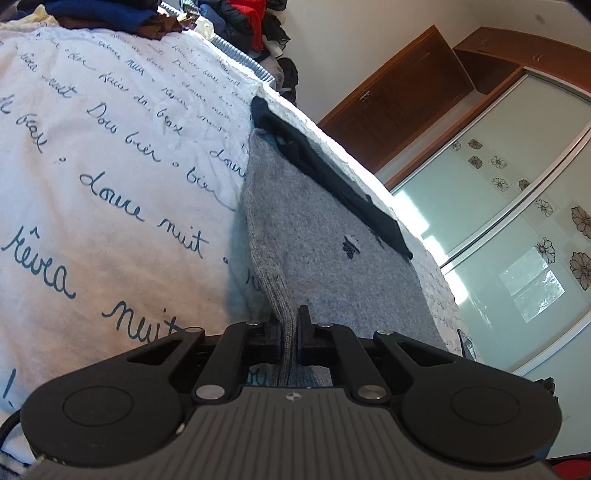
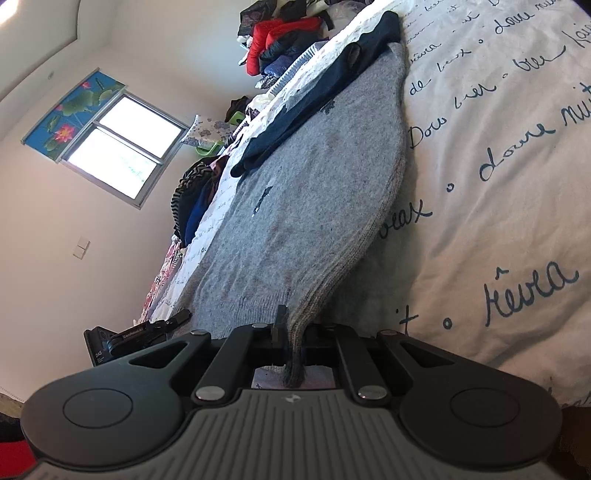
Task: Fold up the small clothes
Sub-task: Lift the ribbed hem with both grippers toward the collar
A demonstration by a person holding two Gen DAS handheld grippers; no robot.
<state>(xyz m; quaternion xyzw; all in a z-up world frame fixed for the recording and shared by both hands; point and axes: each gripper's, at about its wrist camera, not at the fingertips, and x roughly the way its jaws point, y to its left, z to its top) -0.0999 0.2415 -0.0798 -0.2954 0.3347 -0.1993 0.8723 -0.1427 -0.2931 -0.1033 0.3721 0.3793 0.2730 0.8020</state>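
A grey knit sweater (image 1: 332, 236) with a dark navy part (image 1: 332, 173) along its far side lies on a white bed cover printed with blue script (image 1: 110, 166). My left gripper (image 1: 290, 325) is shut on the sweater's ribbed edge, which runs up between its fingers. The sweater also shows in the right wrist view (image 2: 314, 184), with the navy part (image 2: 325, 85) at its far side. My right gripper (image 2: 291, 328) is shut on the ribbed edge at another corner and holds it a little off the bed cover (image 2: 498, 184).
Piles of clothes (image 1: 236, 22) lie at the far end of the bed, and more clothes (image 2: 280, 40) line the bed's far side. A wardrobe with glass sliding doors (image 1: 517, 206) stands beside the bed. A window (image 2: 125, 147) is in the wall.
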